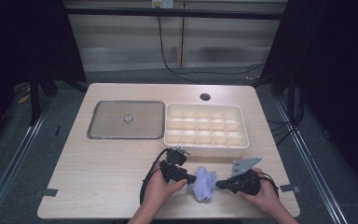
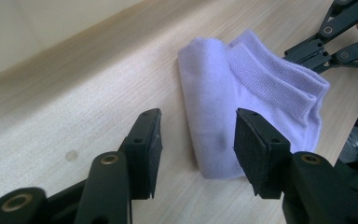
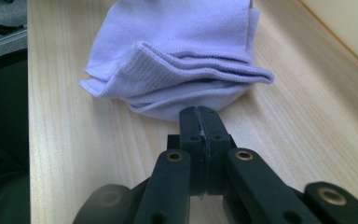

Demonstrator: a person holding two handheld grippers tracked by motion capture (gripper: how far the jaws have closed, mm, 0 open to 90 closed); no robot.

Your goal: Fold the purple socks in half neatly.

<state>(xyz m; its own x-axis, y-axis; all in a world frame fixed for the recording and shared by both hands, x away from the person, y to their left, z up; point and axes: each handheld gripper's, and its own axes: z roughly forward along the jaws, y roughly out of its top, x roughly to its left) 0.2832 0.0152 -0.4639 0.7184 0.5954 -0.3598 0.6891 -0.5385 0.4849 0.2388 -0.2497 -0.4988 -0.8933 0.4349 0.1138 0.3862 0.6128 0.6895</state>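
Note:
A lavender sock (image 1: pixel 204 183) lies folded on the wooden table near its front edge, between my two grippers. My left gripper (image 1: pixel 193 179) is open at the sock's left side. In the left gripper view its jaws (image 2: pixel 198 126) stand apart over the rolled end of the sock (image 2: pixel 242 93), and the pads are not pressing it. My right gripper (image 1: pixel 219 185) is at the sock's right side. In the right gripper view its jaws (image 3: pixel 200 114) are shut pad to pad, tips against the lower edge of the sock (image 3: pixel 182 60); I see no fabric between them.
A white box with several compartments (image 1: pixel 205 149) stands just behind the grippers. A grey tray (image 1: pixel 107 121) with a small round piece (image 1: pixel 128 118) sits to its left. A cable hole (image 1: pixel 205 97) is at the back. Bare wood lies at front left.

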